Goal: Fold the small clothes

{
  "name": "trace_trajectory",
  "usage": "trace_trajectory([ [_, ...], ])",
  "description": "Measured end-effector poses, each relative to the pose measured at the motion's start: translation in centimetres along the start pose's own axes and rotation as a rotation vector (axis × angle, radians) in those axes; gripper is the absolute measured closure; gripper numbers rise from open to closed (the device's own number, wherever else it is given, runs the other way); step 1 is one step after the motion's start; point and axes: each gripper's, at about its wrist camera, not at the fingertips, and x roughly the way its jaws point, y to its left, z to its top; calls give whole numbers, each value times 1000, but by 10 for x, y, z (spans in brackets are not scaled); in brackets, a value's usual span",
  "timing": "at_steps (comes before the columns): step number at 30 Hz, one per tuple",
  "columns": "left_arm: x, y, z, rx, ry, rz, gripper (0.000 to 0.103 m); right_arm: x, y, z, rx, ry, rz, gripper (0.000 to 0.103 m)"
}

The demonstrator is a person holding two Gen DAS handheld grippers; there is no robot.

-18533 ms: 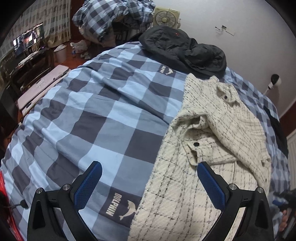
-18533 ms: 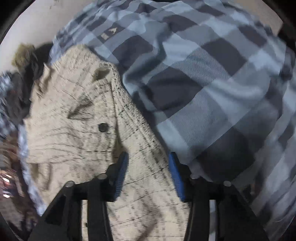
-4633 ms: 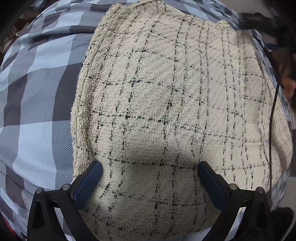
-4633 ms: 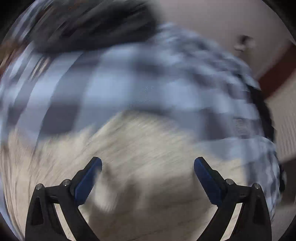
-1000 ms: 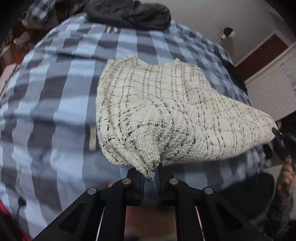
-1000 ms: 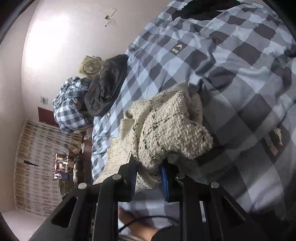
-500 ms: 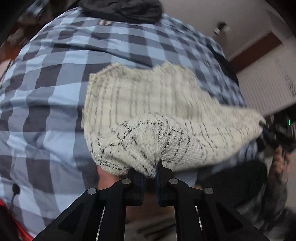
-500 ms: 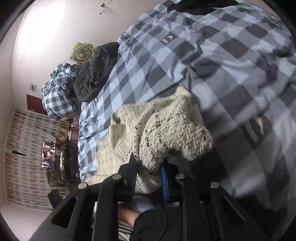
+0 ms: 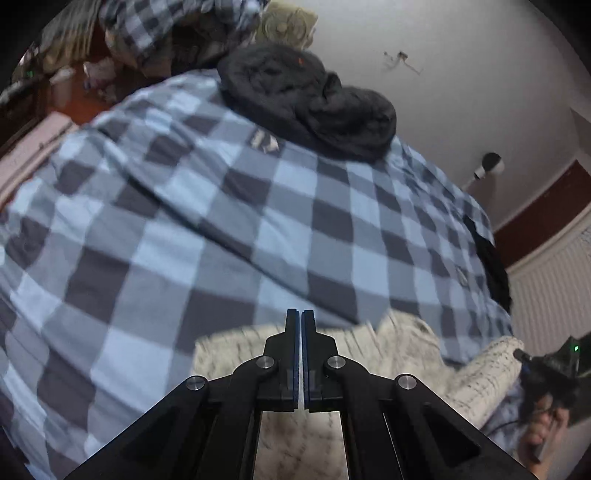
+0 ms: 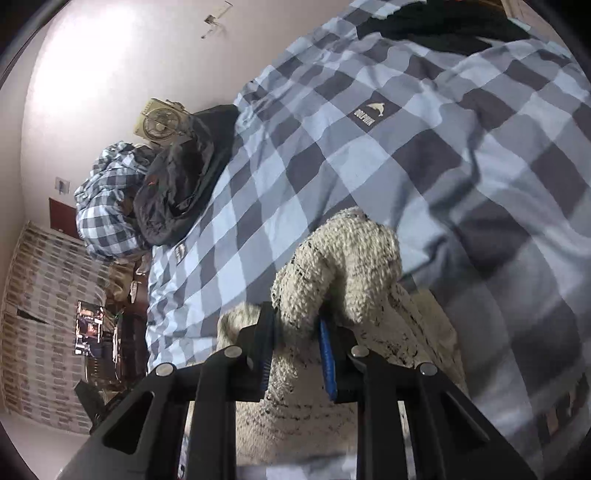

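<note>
A cream tweed jacket [image 9: 406, 347] with thin black checks lies bunched at the near edge of the blue-and-grey checked bedspread [image 9: 184, 221]. My left gripper [image 9: 300, 317] hangs above its near part, the jaws closing blue pad against blue pad with nothing between them. In the right wrist view my right gripper [image 10: 295, 332] is shut on a thick fold of the jacket [image 10: 351, 258], which bulges up over the fingers. The left wrist view shows that right gripper [image 9: 521, 356] at the far right, holding the jacket's raised end, with a hand [image 9: 546, 424] under it.
A black padded coat [image 9: 306, 96] lies at the far end of the bed, in front of a beige box fan [image 9: 284, 26]. A heap of checked bedding [image 10: 107, 199] sits beyond the coat. A white wall and a small camera [image 9: 491, 164] stand to the right.
The jacket has come out of my left gripper, which was shut on a fold and now is shut on nothing and has swung away over the bedspread. The right gripper keeps its grip.
</note>
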Motion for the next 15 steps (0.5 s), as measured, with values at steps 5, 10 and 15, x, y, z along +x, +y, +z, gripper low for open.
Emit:
trace_trajectory([
  [5,2,-6,-14,83,36,29,102,43,-22,15,82,8,-22,85],
  [10,7,-2,-34,96,133,76,101,62,-48,17,145,-25,-41,85],
  [15,2,-14,-53,135,166,80,101,56,-45,5,166,-15,-52,71],
])
